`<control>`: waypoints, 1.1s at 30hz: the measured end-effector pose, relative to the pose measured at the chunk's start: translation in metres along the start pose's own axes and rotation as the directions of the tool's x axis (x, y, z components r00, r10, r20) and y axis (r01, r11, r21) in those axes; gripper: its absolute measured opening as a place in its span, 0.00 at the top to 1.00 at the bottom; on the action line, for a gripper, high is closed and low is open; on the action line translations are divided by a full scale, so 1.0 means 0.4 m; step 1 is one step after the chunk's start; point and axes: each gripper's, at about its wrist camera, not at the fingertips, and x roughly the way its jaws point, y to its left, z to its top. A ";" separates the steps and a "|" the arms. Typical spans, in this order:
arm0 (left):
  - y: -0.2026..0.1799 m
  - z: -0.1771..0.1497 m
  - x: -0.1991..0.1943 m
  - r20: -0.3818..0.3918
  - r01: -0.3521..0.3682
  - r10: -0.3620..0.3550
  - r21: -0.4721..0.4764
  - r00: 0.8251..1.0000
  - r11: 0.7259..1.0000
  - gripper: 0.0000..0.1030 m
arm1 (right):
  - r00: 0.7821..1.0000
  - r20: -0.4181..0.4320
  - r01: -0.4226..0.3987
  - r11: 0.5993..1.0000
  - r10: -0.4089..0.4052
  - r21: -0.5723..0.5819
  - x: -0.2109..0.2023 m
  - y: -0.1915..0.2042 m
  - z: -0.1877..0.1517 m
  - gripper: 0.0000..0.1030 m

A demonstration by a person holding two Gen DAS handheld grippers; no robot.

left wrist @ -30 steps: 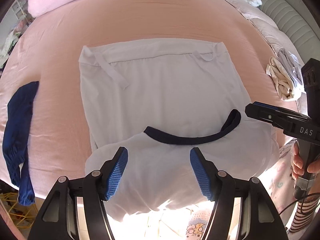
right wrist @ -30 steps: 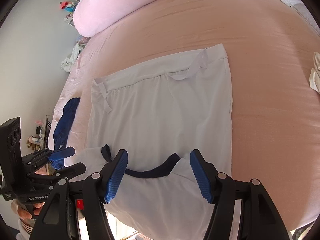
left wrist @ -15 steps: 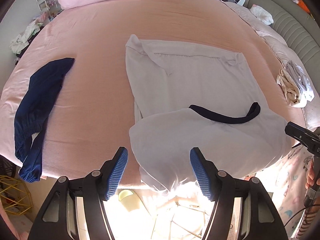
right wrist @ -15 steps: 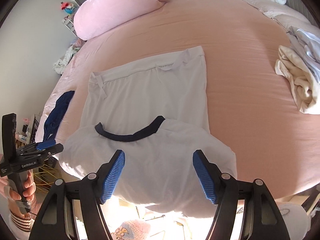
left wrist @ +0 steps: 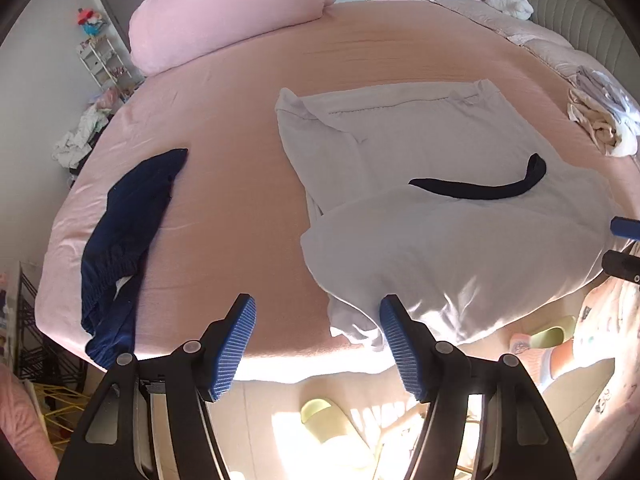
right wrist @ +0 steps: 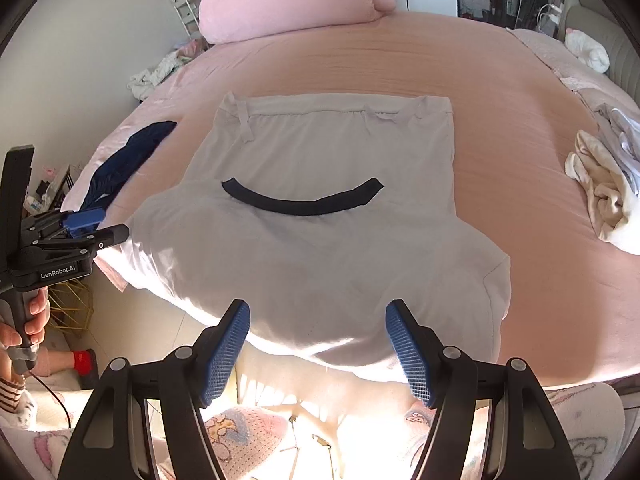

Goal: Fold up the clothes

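Both hand-held grippers, left (left wrist: 316,344) and right (right wrist: 318,346), hang released over the white shirt (right wrist: 320,248), seemingly clear of it, on the bed (right wrist: 540,280).

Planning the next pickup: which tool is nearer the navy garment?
Left. The left tool hangs off the bed edge beside the navy garment; the right tool sits farther along, at the white shirt.

Shirt (right wrist: 320,248) spread at the bed's (right wrist: 520,128) near edge, collar end draped over it; shorts (right wrist: 120,164) along the left edge; crumpled pile (right wrist: 604,196) by the right edge; pillow (right wrist: 296,0) at the far-left corner.
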 end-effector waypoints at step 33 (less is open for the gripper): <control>-0.116 -0.087 -0.013 0.135 -0.157 0.114 0.374 0.984 0.914 0.39 | 0.730 0.370 0.588 0.252 -0.574 -0.769 0.170 0.214 -0.228 0.32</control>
